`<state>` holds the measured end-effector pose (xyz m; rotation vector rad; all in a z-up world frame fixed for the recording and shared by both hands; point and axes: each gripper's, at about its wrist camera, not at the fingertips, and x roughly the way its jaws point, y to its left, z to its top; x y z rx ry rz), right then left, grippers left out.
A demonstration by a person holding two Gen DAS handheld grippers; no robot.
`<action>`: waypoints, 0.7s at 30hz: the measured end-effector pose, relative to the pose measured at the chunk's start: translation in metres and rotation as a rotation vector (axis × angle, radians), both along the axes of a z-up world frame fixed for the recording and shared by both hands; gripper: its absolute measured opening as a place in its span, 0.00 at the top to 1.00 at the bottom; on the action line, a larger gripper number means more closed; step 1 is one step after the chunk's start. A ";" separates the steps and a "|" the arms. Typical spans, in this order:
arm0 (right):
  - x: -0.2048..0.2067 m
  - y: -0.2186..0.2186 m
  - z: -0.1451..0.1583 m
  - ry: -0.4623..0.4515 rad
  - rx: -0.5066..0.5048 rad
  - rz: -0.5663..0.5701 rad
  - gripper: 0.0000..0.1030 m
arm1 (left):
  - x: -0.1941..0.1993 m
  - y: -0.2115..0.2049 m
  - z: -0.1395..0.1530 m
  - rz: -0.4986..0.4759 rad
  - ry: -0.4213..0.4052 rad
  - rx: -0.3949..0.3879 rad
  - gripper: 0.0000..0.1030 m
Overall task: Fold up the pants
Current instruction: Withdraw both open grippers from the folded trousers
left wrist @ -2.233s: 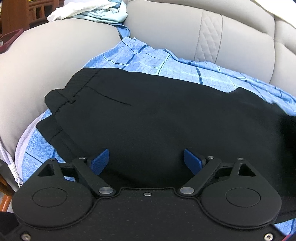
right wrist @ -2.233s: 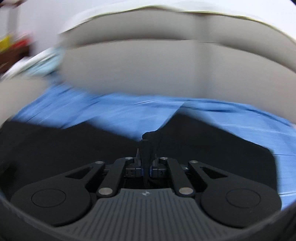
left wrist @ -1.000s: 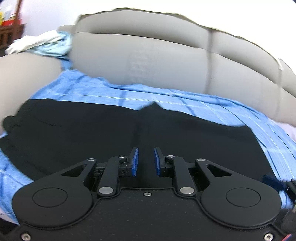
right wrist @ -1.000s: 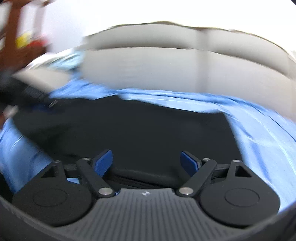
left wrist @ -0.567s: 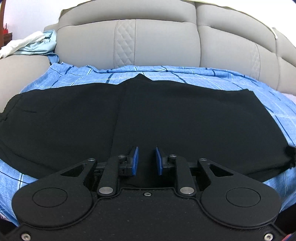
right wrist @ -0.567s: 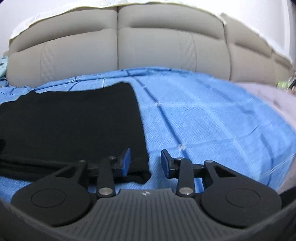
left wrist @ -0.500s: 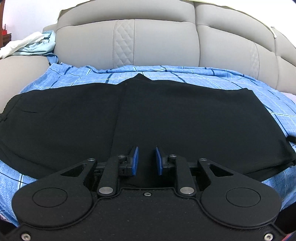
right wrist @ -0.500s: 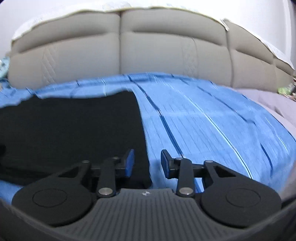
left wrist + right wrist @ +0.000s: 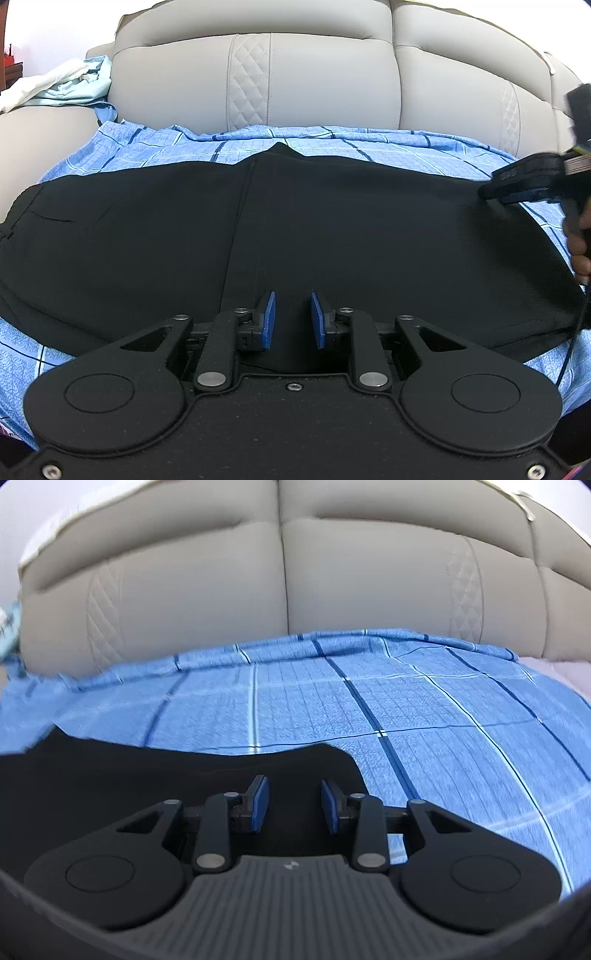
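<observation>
Black pants (image 9: 295,229) lie flat and folded lengthwise on a blue checked sheet (image 9: 177,147), waistband at the left, leg ends at the right. My left gripper (image 9: 293,320) hovers over the near edge at the middle, jaws a narrow gap apart, holding nothing. My right gripper (image 9: 294,799) is partly open and empty over the far right corner of the pants (image 9: 184,775). It also shows in the left wrist view (image 9: 524,184) at the far right corner of the pants.
A grey padded sofa back (image 9: 317,81) rises behind the sheet. A pile of white and pale green clothes (image 9: 62,88) lies on the left armrest. Bare blue sheet (image 9: 443,716) extends to the right of the pants.
My right gripper released the pants, opened, narrowed, then moved from the near right corner to the far right corner. My left gripper narrowed its jaws and shifted to the middle.
</observation>
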<state>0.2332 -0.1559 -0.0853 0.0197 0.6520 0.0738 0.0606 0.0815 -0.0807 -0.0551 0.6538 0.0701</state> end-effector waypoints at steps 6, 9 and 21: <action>0.019 0.013 -0.011 -0.045 -0.166 -0.005 0.56 | 0.000 0.004 0.000 -0.005 0.000 -0.015 0.79; 0.023 0.020 -0.013 -0.060 -0.224 0.004 0.55 | -0.001 0.005 -0.001 -0.007 -0.004 -0.019 0.79; -0.059 0.045 0.027 -0.180 -0.092 0.204 0.23 | -0.023 0.003 0.019 -0.031 -0.047 -0.006 0.45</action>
